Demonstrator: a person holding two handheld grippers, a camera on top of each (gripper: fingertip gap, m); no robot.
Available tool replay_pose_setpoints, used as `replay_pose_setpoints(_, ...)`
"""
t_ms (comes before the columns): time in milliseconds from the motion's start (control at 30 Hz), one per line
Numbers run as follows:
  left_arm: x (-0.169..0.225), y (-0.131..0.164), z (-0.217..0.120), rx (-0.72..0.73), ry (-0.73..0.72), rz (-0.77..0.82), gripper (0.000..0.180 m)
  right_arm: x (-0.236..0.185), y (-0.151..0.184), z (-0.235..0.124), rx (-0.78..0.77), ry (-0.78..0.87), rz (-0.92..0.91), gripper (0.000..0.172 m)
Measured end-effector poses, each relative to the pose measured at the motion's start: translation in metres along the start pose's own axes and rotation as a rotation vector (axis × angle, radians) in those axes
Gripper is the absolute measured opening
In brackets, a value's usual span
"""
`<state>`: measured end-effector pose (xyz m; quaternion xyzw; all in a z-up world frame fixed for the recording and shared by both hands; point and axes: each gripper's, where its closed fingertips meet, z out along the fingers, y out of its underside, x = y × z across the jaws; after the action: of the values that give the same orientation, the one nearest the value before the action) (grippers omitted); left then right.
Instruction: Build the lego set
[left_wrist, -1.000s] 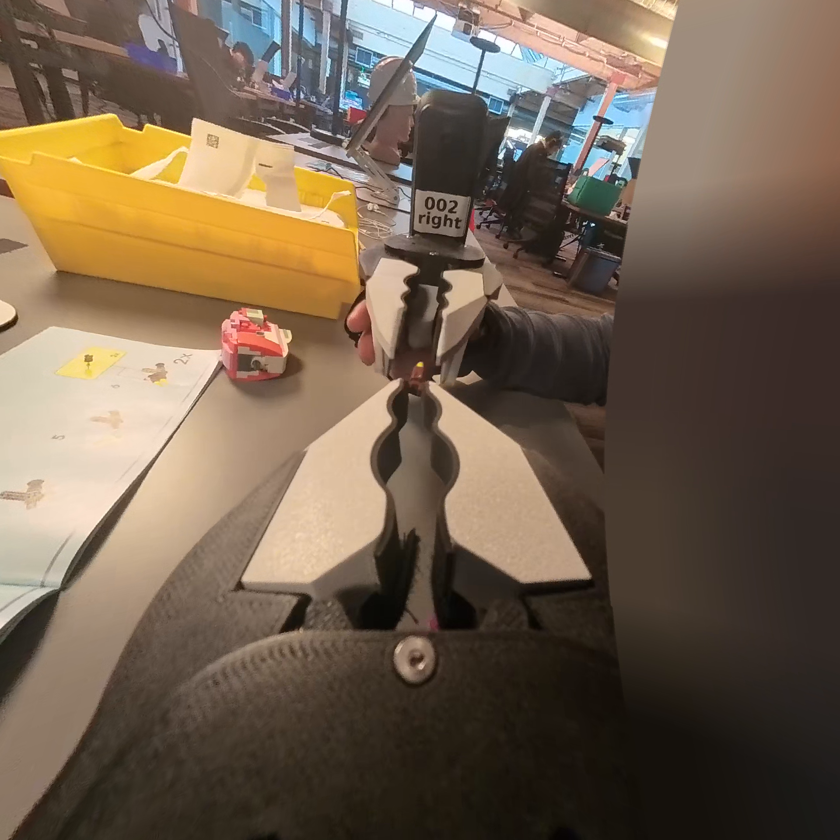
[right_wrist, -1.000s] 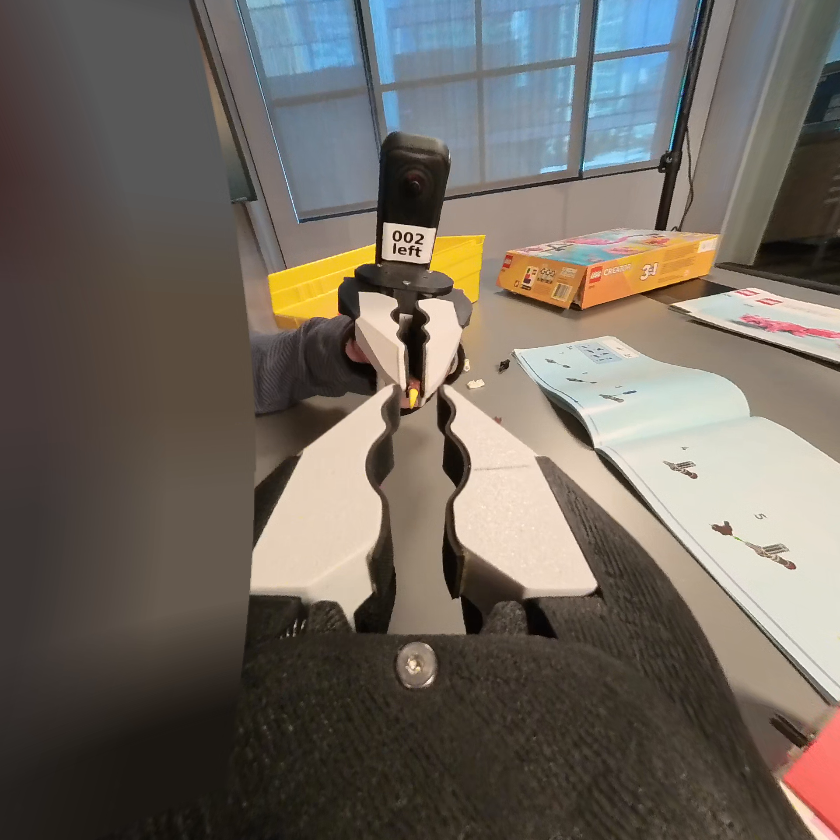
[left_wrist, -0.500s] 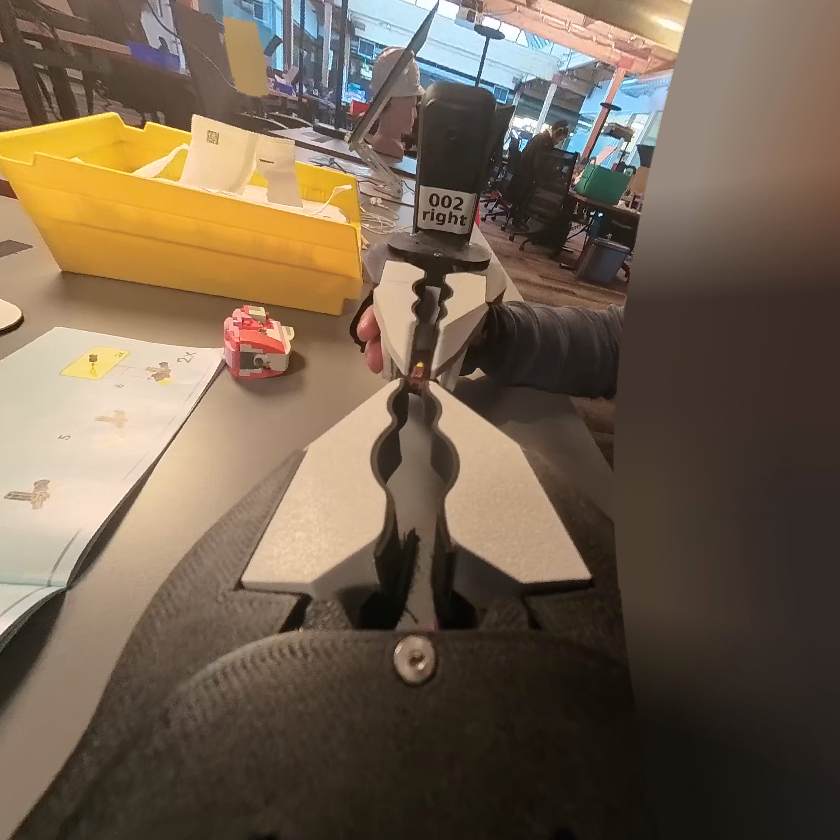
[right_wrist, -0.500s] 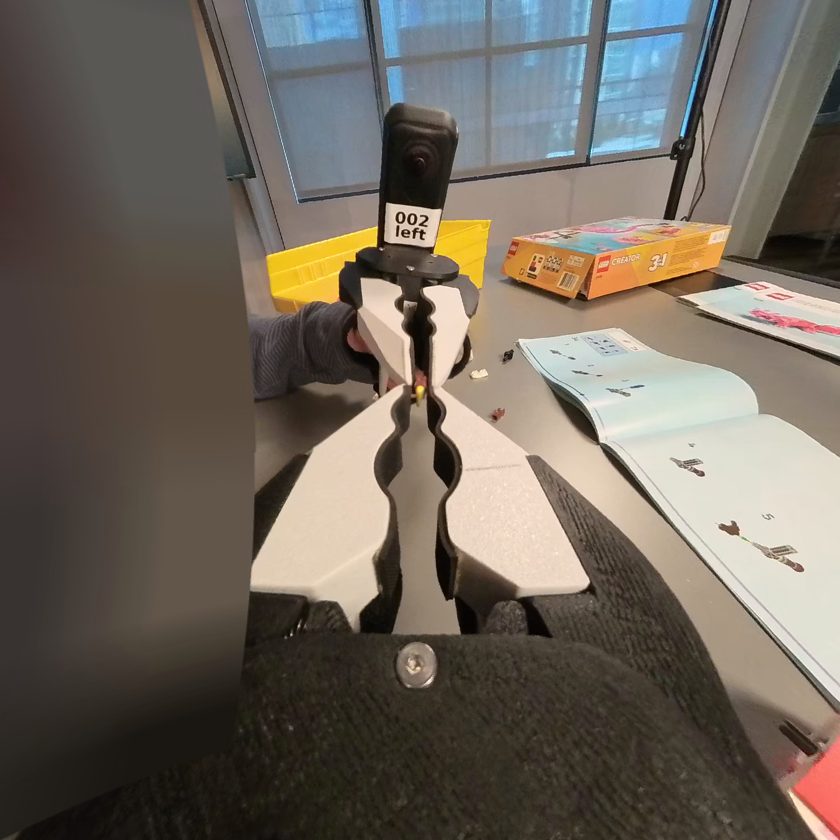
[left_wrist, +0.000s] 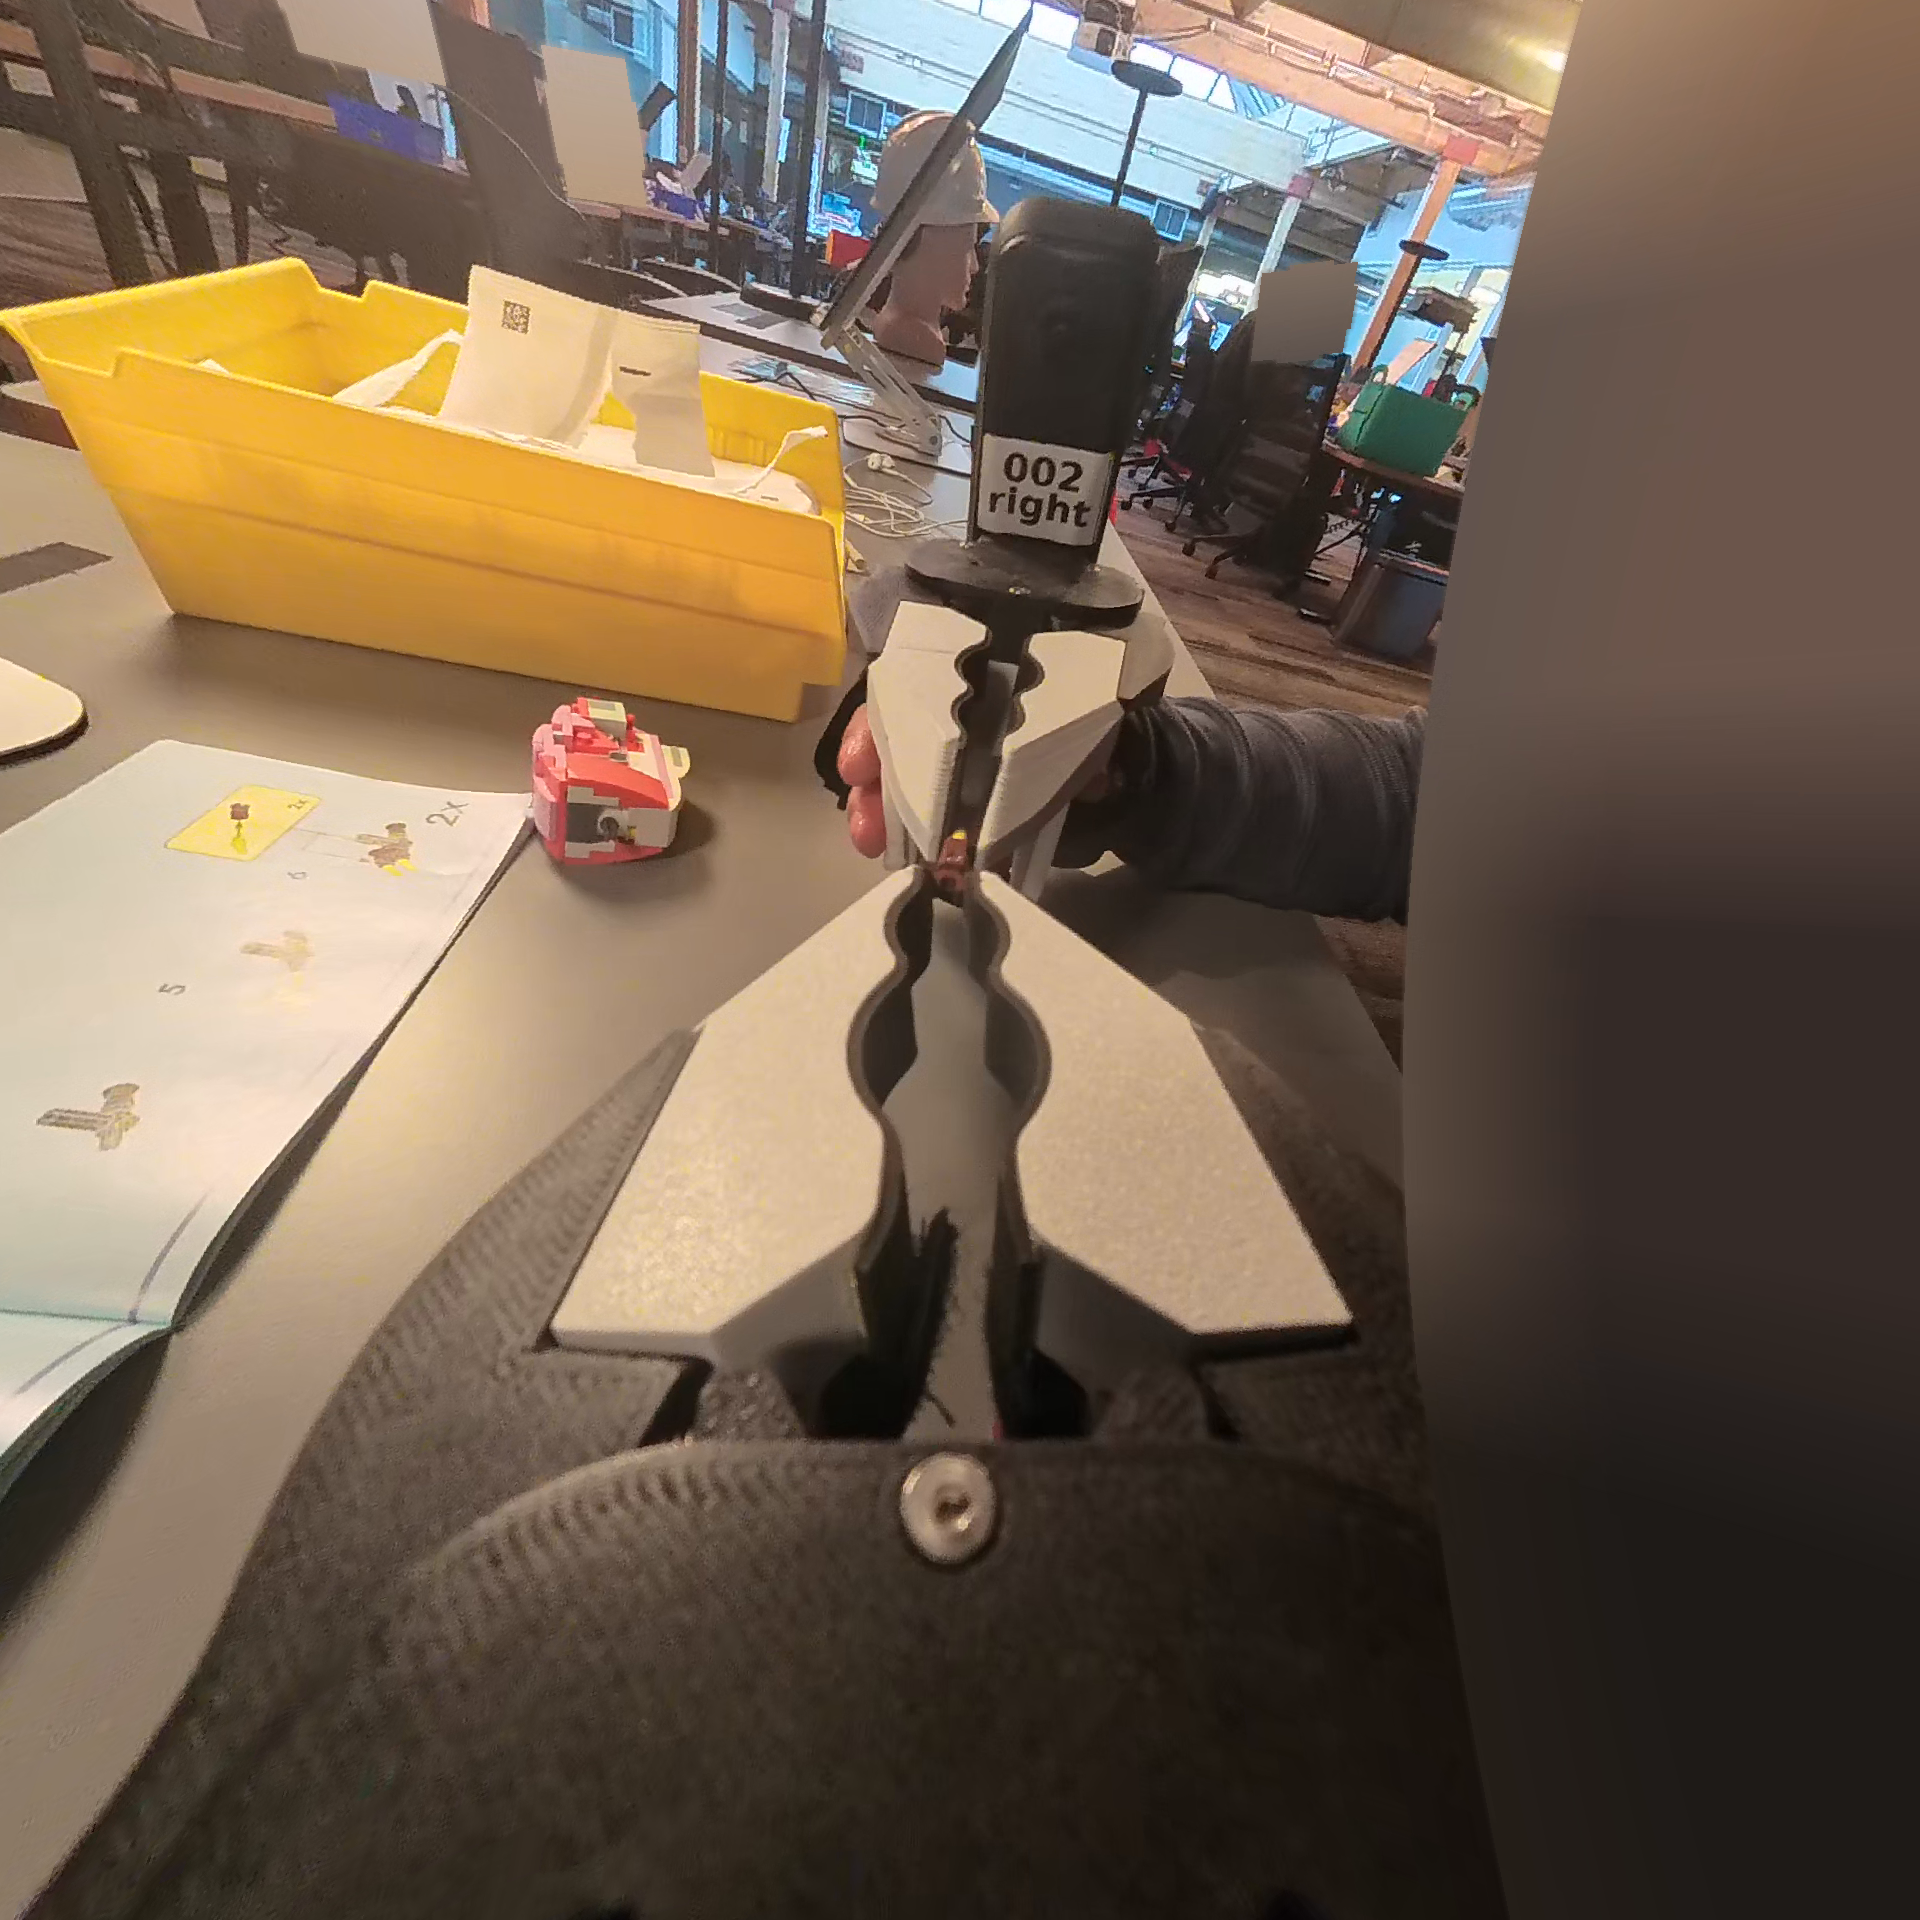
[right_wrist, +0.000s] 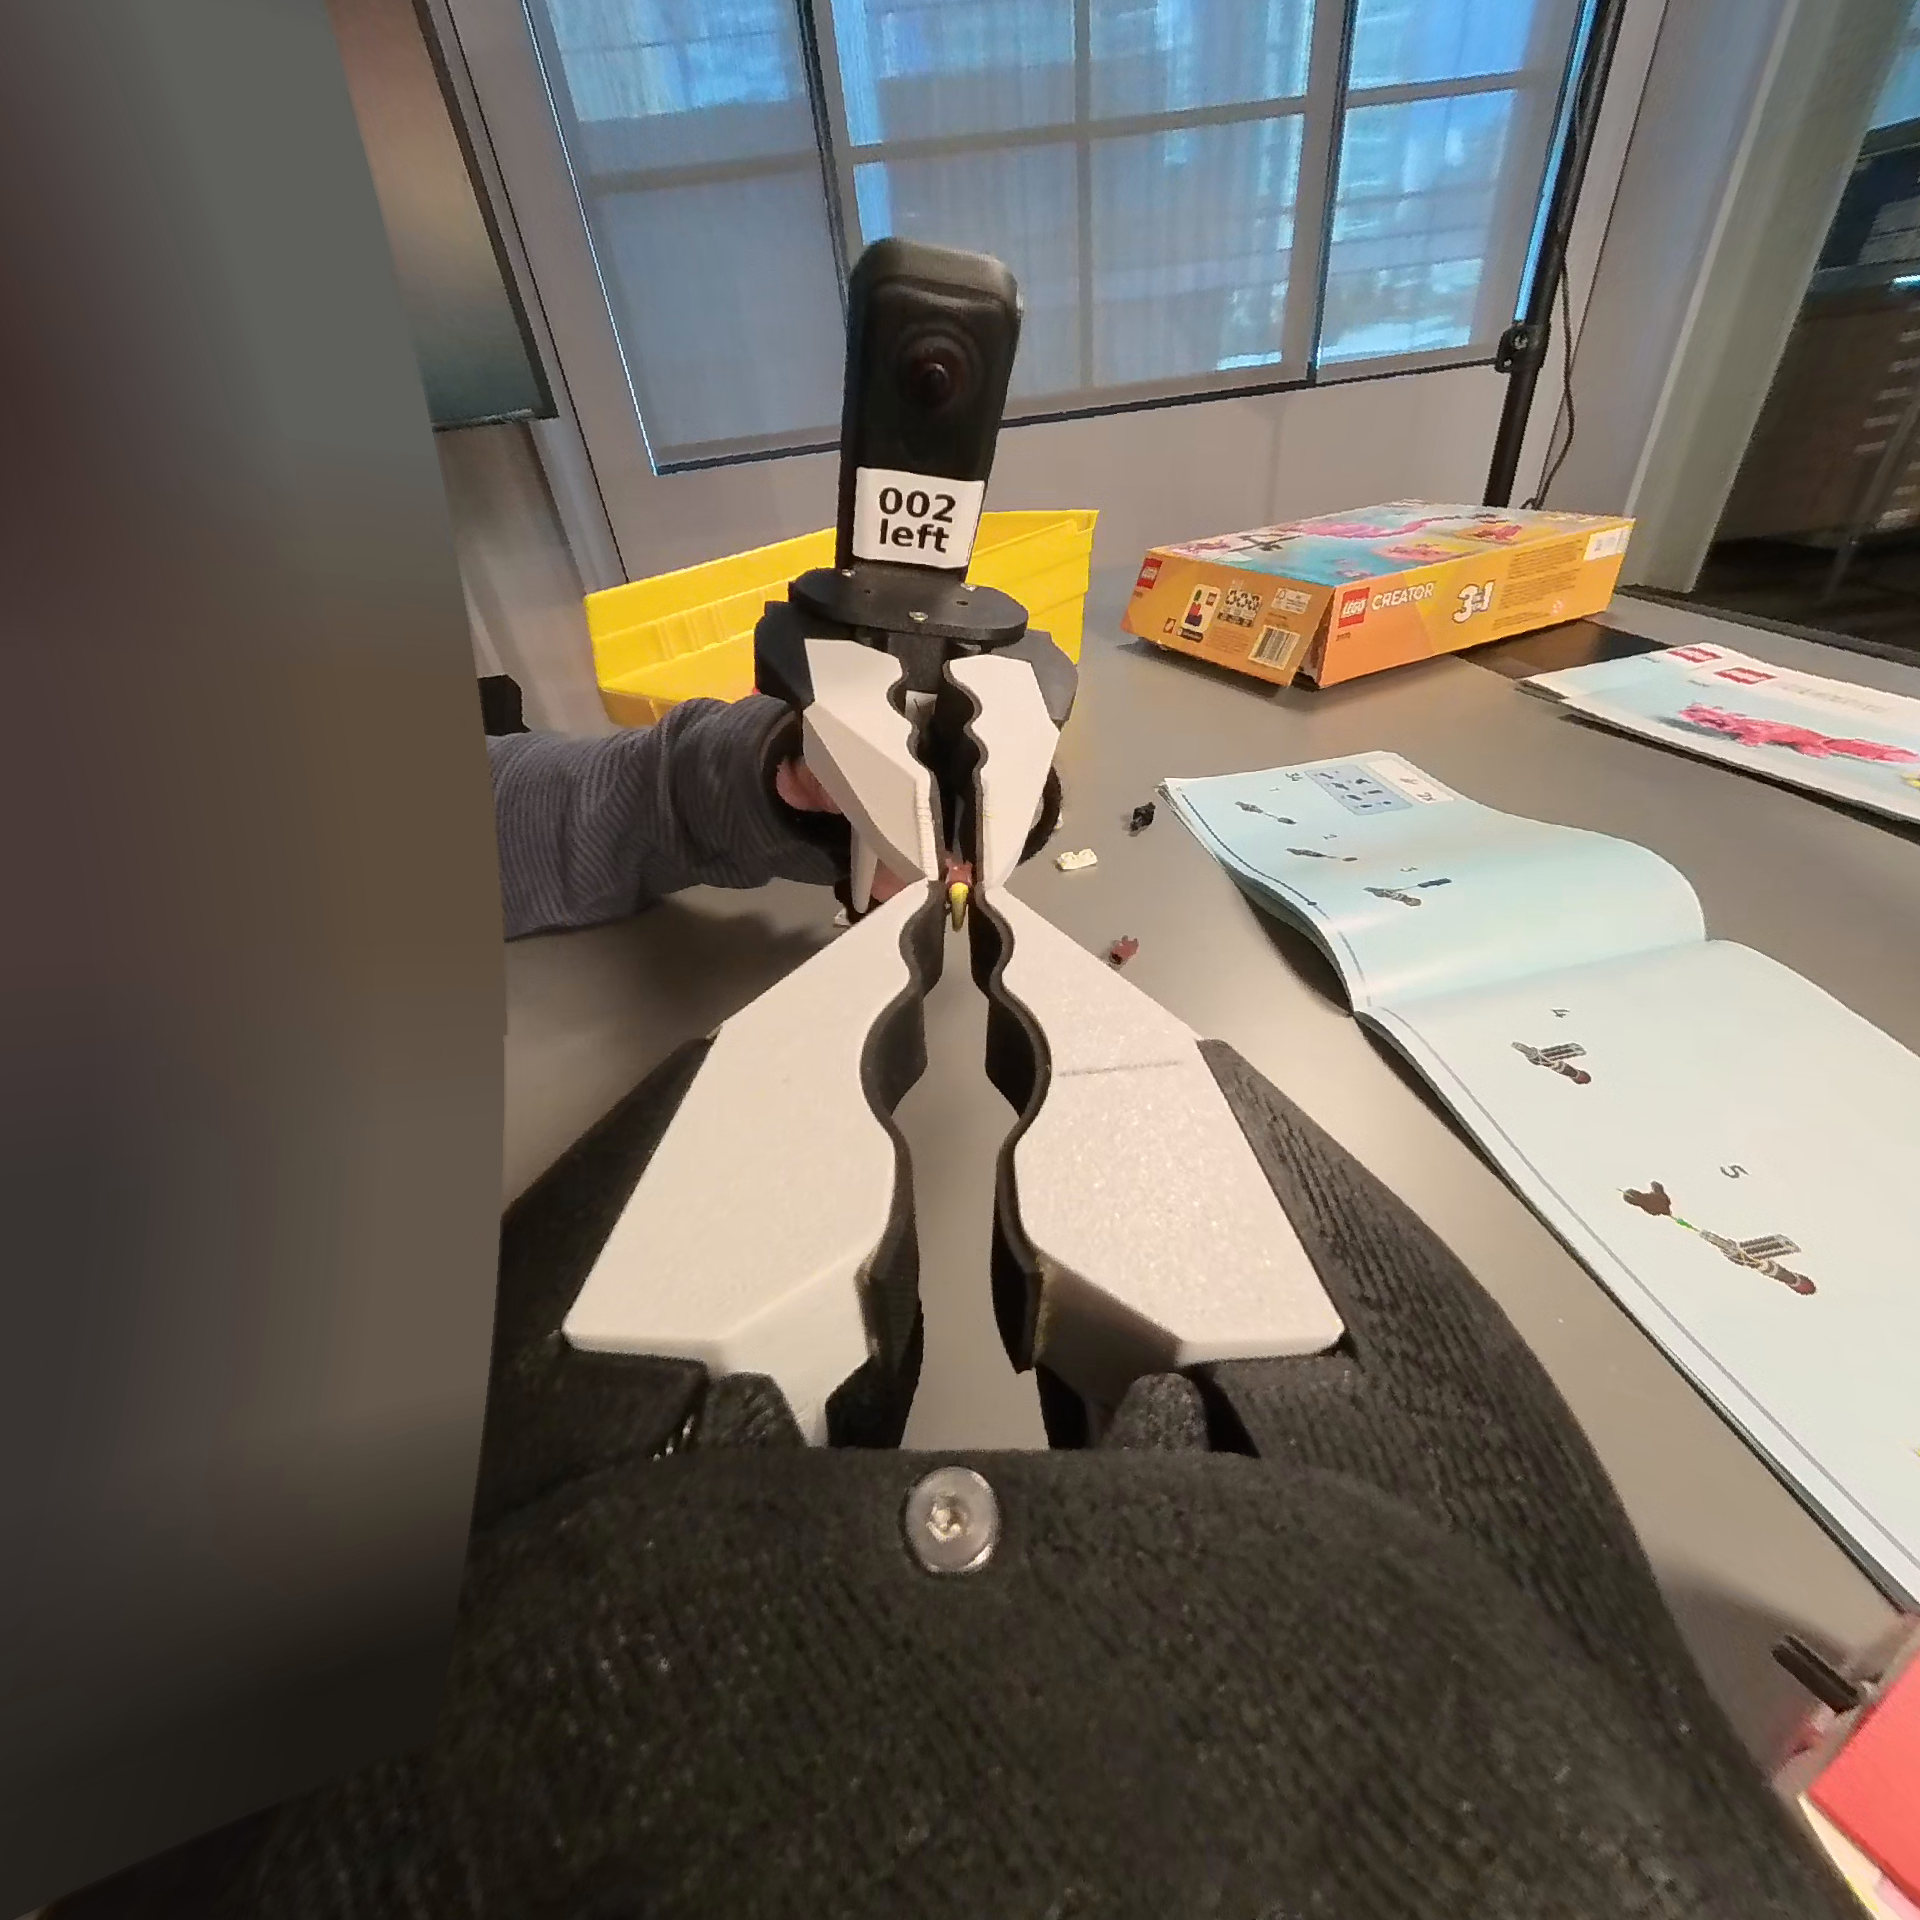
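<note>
One tiny brick assembly (right_wrist: 958, 896), pinched in mid-air above the grey table (right_wrist: 1195, 790) between two grippers set tip to tip. It is very small: a dark reddish-brown piece (left_wrist: 950, 871) at one end, a yellow pointed piece at the other. Finer detail too small to tell.

Left gripper (left_wrist: 948, 885): jaws nearly together, both tips clamped on the reddish-brown end. Right gripper (right_wrist: 951, 914): jaws drawn close, tips closed on the yellow end. Each gripper is held in one hand; a dark ribbed sleeve (left_wrist: 1278, 800) shows behind the right one, another sleeve (right_wrist: 634, 810) behind the left. Each gripper carries one black upright camera with a white label.

Around them, counted:
- One red, pink and white brick model (left_wrist: 605, 779) on the table, left of the grippers in the left wrist view, near the front of a bin.
- Two yellow bins: one (left_wrist: 468, 540) holding white paper bags, the other (right_wrist: 665, 644) behind the left gripper.
- Two open light-blue instruction booklets seen: one (left_wrist: 208, 956) beside the brick model, one (right_wrist: 1558, 997) to the right in the right wrist view.
- One more booklet with a pink picture (right_wrist: 1766, 717), farther off.
- One orange toy box (right_wrist: 1371, 592) lying flat.
- Three loose small pieces on the table: black (right_wrist: 1143, 817), white (right_wrist: 1076, 858), dark red (right_wrist: 1122, 945).
</note>
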<state>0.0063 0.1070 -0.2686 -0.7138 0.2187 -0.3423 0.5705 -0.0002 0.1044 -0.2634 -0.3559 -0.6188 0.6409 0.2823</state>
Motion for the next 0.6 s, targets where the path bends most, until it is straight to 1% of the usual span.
replay_pose_setpoints(467,0.0029,0.0004,0.0016,-0.004,0.006,0.013,0.004,-0.0021,0.0012,0.0007,-0.007,-0.001,-0.033,0.004)
replay_pose_setpoints(600,0.0066,-0.0021,0.0022,0.019,0.042,-0.057,0.005,-0.0050,-0.0005,-0.0007,-0.012,0.006,-0.123,0.003)
